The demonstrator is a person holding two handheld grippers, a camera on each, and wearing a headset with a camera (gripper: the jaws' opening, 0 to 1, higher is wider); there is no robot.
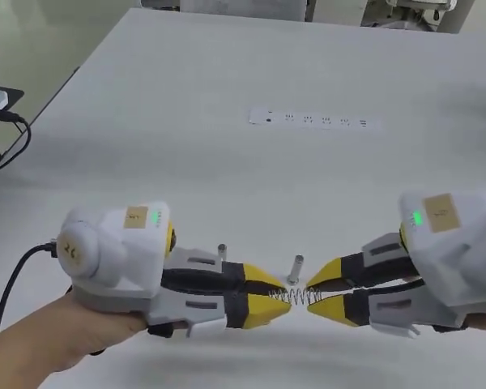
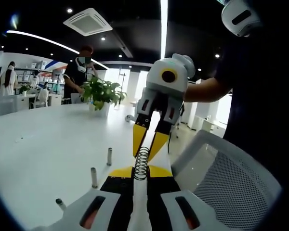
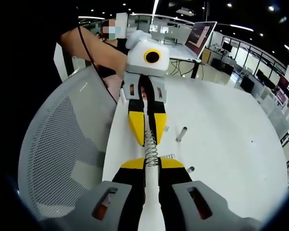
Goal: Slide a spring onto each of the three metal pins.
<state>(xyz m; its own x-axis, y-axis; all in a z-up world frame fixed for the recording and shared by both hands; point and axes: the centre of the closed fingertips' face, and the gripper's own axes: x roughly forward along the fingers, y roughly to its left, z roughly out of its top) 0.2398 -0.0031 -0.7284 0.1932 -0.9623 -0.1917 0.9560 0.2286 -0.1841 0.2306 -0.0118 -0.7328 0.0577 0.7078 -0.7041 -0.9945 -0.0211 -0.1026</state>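
Head view shows the spring (image 1: 300, 296) held level, just above the surface (image 1: 227, 162), caught between two grippers that meet nose to nose. The left gripper (image 1: 279, 298) comes in from 9 o'clock and is closed on one end. The right gripper (image 1: 317, 293) comes in from 3 o'clock and is closed on the other end. One pin (image 1: 296, 267) stands upright and bare just at 12 o'clock of the spring, and another stands at about 10 o'clock. The left gripper view shows three pins (image 2: 93, 177) in a row, none of them carrying a spring. A power strip (image 1: 314, 120) lies far off at 12 o'clock.

The main risk, as I judge it, is the handover. With both ends pinched, the coils look loaded, so if one gripper lets go abruptly the spring could flick out of the other and skitter off the surface. A hard pinch could also flatten an end coil, which might then catch on a pin top instead of sliding down.

The spring lies flat while the pins stand upright, so it has to be tipped on end, and a gripper closed over the lower opening would block the bore. The nearest pin is close to both yellow tips. A careless swing could knock it, and I cannot tell whether the pins are fixed or merely standing.
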